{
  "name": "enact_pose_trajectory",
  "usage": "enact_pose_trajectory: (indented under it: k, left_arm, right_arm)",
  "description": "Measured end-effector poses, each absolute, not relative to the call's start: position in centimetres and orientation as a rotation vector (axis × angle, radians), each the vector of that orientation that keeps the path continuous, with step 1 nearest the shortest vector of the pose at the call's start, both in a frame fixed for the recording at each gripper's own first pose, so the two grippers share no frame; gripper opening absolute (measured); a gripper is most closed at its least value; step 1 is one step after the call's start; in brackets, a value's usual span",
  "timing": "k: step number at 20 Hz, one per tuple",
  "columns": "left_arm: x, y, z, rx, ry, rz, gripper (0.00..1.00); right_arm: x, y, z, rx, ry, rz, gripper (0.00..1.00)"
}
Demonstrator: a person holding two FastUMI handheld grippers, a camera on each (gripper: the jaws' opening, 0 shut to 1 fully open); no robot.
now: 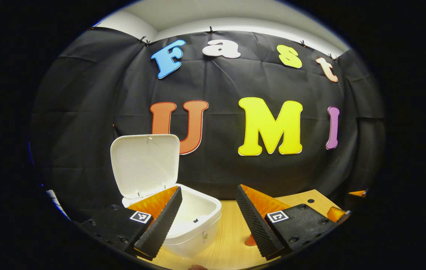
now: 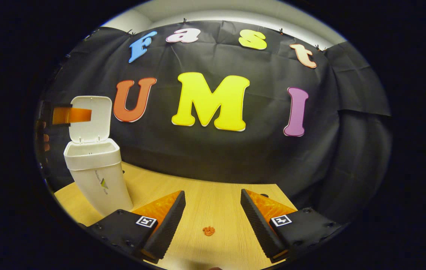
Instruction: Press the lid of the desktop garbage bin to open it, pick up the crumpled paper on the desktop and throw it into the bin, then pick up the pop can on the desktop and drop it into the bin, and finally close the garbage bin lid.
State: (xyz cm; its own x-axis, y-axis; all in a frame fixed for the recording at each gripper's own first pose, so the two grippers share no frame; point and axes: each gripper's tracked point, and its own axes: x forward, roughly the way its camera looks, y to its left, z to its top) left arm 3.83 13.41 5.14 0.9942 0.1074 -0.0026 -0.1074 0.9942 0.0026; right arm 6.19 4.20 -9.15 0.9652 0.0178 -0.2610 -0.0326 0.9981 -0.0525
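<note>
The white desktop bin [image 1: 198, 225] stands on the wooden table with its lid [image 1: 144, 165] swung up and upright. My left gripper [image 1: 208, 193] hovers open just above and in front of the bin's mouth, nothing between its fingers; its left finger overlaps the bin's rim. In the right gripper view the bin [image 2: 98, 176] stands at the far left with its lid [image 2: 90, 129] raised, and a finger [image 2: 74, 115] of my left gripper crosses in front of that lid. My right gripper [image 2: 213, 193] is open and holds nothing, low over the table, well right of the bin.
The light wooden table [image 2: 213, 210] ends at the black cloth wall behind. A small orange spot [image 2: 208, 231] lies on the wood between my right gripper's fingers. A hand [image 2: 42, 140] shows at the far left edge behind the bin.
</note>
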Motion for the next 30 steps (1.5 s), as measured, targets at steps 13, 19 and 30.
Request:
enact_pose_trajectory:
  k: [13, 19, 30]
  left_arm:
    - [2.6, 11.7, 3.9, -0.009, 0.031, 0.09, 0.96]
    - [2.4, 11.3, 3.4, -0.029, 0.039, 0.086, 0.96]
    - [1.7, 11.2, 2.8, -0.007, 0.073, 0.099, 0.96]
  right_arm:
    - [9.2, 3.3, -23.9, -0.099, 0.693, 0.031, 0.96]
    - [10.6, 3.7, -28.9, -0.097, 0.836, 0.053, 0.96]
    - [12.9, 3.2, -35.3, -0.041, 1.007, 0.044, 0.96]
